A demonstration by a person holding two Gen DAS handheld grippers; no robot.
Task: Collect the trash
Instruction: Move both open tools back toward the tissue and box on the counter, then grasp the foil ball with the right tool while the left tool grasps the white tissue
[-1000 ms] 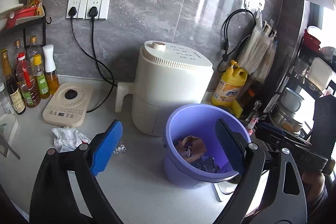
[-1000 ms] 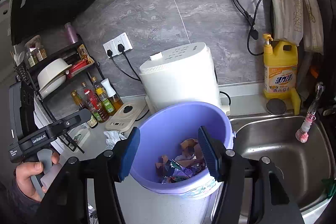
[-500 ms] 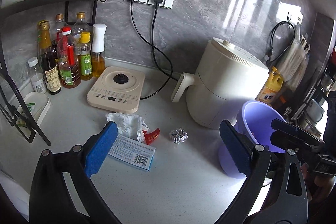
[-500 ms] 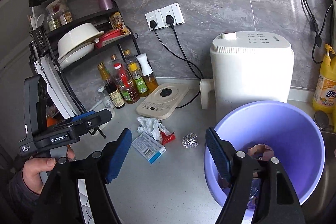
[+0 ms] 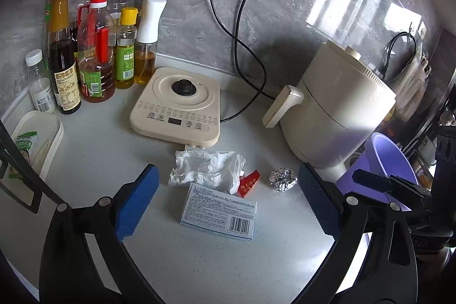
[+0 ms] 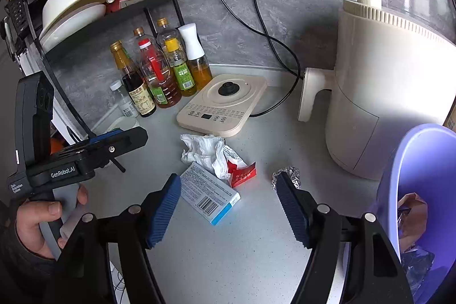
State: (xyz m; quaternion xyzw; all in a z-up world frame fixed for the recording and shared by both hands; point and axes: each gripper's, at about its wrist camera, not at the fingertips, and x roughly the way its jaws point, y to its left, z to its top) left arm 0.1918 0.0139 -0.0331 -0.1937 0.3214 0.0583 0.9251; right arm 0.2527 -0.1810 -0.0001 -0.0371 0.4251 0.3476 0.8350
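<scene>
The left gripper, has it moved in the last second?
Yes. The left gripper swung left, away from the purple bucket and air fryer, and now faces the crumpled tissue and box.

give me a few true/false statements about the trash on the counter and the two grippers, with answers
1. The crumpled silver foil ball lies inside the purple plastic bucket. False: it lies on the white speckled counter, beside the bucket.
2. Both the left gripper and the right gripper are open and hold nothing. True.
3. The flat light-blue cardboard box with a barcode lies nearest the grippers, in front of the crumpled white tissue. True.
4. The small red wrapper sits on top of the beige induction hob. False: it lies on the counter between the tissue and the foil ball.
5. The purple bucket is empty. False: the right wrist view shows brown paper and other scraps inside.
</scene>
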